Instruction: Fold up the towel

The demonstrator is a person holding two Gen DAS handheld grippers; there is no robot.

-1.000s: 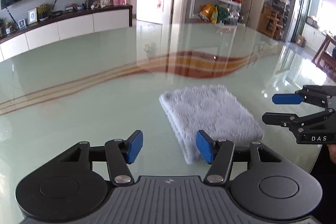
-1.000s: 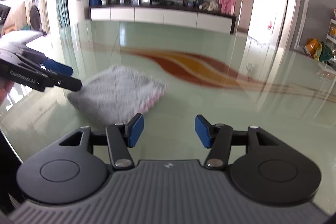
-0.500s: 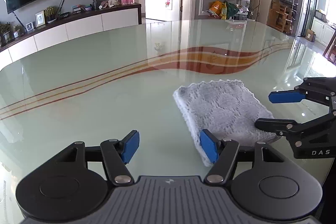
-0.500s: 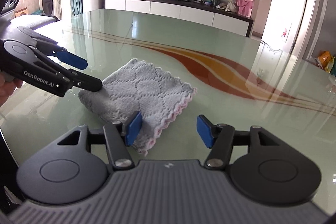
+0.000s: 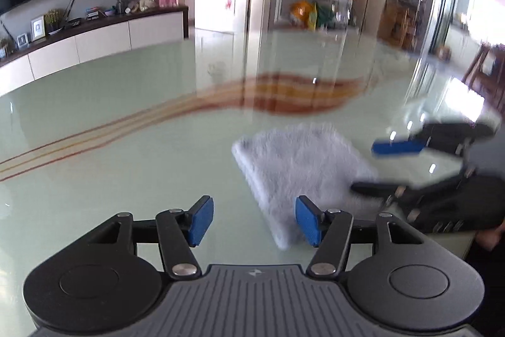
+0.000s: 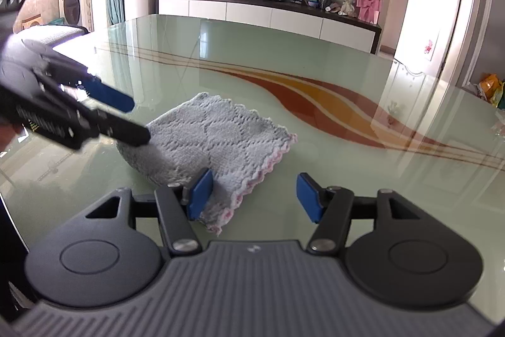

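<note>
Already folded into a small square, the towel (image 6: 214,144) is lying on the glass counter (image 6: 315,78), low and left of centre in my right view. I am holding my left hand-held gripper (image 5: 254,218) and right hand-held gripper (image 6: 257,198) with jaws apart, gripping nothing and flanking the towel, probably having let it go.

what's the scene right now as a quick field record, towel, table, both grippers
towel: grey towel with pink scalloped edge, folded, lying flat
table: glossy green glass table with red and orange wave stripes
left gripper: left gripper open, nothing between its pads, at the towel's near left edge
right gripper: right gripper open, near towel corner between its pads, not pinched
background: tv cabinet and white door behind the table
</note>
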